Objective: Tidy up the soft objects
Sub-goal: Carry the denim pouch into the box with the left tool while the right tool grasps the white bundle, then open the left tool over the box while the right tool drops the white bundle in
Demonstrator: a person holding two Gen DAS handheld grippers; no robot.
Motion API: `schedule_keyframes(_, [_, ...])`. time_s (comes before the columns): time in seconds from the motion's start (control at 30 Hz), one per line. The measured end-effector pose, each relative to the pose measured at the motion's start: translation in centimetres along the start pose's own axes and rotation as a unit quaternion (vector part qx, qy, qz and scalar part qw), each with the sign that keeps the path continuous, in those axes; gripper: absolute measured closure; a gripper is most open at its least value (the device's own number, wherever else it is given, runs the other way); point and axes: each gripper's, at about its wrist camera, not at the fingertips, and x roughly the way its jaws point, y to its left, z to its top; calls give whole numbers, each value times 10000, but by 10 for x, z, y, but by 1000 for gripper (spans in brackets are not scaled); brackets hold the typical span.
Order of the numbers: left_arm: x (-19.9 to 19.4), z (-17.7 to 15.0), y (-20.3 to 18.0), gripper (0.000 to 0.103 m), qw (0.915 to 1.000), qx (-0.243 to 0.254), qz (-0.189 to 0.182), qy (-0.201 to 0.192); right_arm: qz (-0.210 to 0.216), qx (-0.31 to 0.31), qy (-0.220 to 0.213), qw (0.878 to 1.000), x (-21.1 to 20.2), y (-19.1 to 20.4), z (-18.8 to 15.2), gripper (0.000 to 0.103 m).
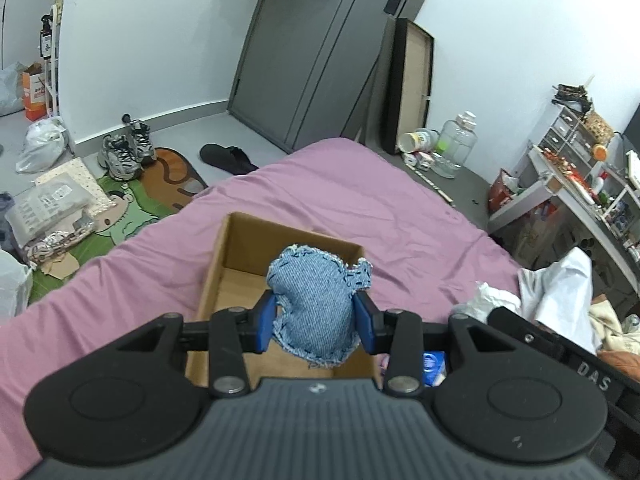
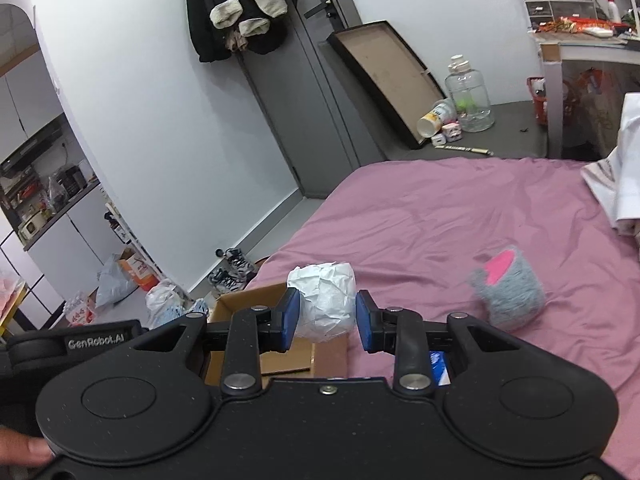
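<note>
Here the left gripper [image 1: 316, 322] jaws clench a denim pouch [image 1: 318, 304] above the open box [image 1: 224, 256]; the right gripper [image 2: 327, 320] jaws grasp a paper wad [image 2: 324, 300].

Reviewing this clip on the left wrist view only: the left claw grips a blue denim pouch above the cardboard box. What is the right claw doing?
Observer: The right claw has a white crumpled bundle between its pads, just beyond the cardboard box. I cannot tell whether both pads are pressing on it.
Operator: Are any soft items left on the bed?
Observer: Yes. A grey fuzzy item with a pink patch lies on the pink sheet, to the right of that claw.
</note>
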Motion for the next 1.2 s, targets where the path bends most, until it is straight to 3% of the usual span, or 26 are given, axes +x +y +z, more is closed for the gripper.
schedule_keyframes(0.53, [70, 10, 28, 62, 9991, 23, 282, 317, 226, 42, 216, 9995, 34, 3, -21, 72])
schedule_keyframes(0.77, [86, 12, 32, 59, 9985, 43, 509, 213, 275, 74, 218, 9994, 53, 7, -21, 72])
schedule_keyframes(0.87, [87, 14, 34, 52, 9987, -82, 457, 195, 325, 179, 196, 9991, 66, 11, -18, 72])
schedule_keyframes(0.97, [84, 16, 36, 40, 9993, -52, 339, 119, 376, 190, 218, 9989, 77, 18, -20, 72])
schedule_keyframes(1.03, [81, 15, 38, 30, 9989, -61, 469, 27, 398, 185, 258, 9987, 81, 20, -23, 72])
schedule_keyframes(1.2, [75, 15, 47, 29, 9983, -212, 549, 34, 369, 190, 264, 9988, 87, 22, -23, 72])
